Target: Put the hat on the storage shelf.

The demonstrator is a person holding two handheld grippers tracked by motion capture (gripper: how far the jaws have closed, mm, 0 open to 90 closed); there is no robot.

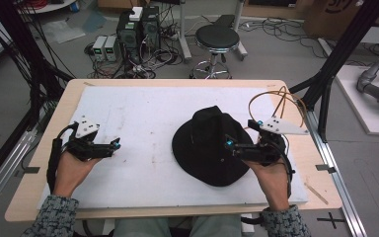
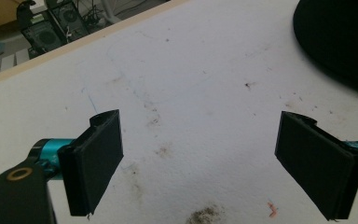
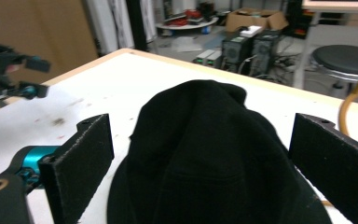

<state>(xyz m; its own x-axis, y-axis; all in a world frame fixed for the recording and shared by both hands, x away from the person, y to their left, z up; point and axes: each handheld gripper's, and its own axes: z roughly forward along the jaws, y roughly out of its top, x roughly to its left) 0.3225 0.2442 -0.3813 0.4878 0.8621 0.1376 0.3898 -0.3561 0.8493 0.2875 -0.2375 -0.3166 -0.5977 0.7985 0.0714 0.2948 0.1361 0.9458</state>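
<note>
Black hat [image 1: 209,148]: brimmed, crown upright, resting on the white mat [image 1: 143,113], right of the mat's middle and toward the near edge. Seen close in the right gripper view [image 3: 200,154], crown dented at the top, brim spreading toward the bottom edge. Brim edge also caught at the top right corner of the left gripper view [image 2: 340,37].

Right gripper [image 1: 233,146]: held in the right hand [image 1: 271,173] at the hat's right side, tip over the brim. Jaws wide apart, one on either side of the crown in its own view [image 3: 200,182], pads not pressing on the felt. Orange cable [image 1: 271,98] looping up behind it.

Left gripper [image 1: 114,144]: held in the left hand [image 1: 71,170] over the left part of the mat, well apart from the hat. Jaws spread wide in its own view [image 2: 199,161], bare stained mat between them, nothing gripped. Also seen at the far left of the right gripper view [image 3: 30,77].

Table [image 1: 54,128]: light wood, mat covering most of the top.

Beyond the table: round black stool [image 1: 217,39], computer towers [image 1: 138,27] with tangled cables on the grey floor.
</note>
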